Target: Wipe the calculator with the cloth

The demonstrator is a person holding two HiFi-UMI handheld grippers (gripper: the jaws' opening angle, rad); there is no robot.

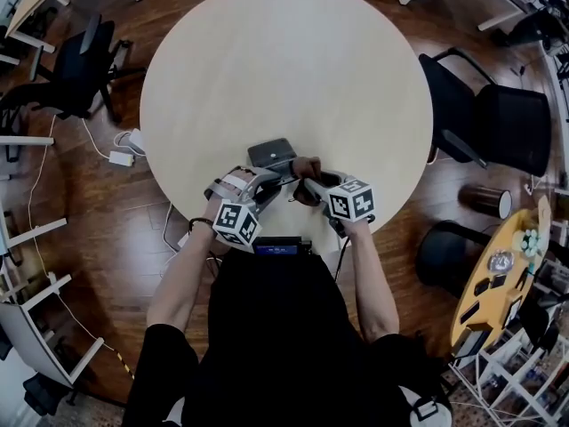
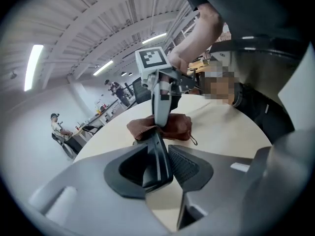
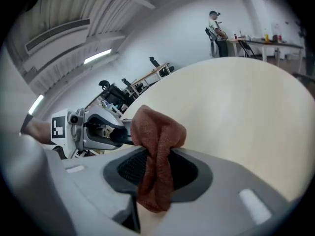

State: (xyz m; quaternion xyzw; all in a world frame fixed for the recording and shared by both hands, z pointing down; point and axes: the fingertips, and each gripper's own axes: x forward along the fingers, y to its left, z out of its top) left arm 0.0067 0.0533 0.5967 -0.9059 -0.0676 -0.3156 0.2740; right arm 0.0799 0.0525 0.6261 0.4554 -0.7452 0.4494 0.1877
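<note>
1. The calculator (image 1: pixel 271 152) sits near the 6 o'clock edge of the round table (image 1: pixel 284 52), within reach of both hands.
2. The left gripper (image 2: pixel 161 150) has the calculator edge-on between its 2 spread jaws. The slab leans on the 9 o'clock pad, with a gap toward the 3 o'clock pad. This probably steadies it without clamping.
3. The right gripper (image 3: pixel 157 154) pinches the bunched brown cloth (image 3: pixel 157 127) firmly, ready for wiping.
4. In the head view, the brown cloth lies at 4 o'clock of the calculator, just beside it.
</note>
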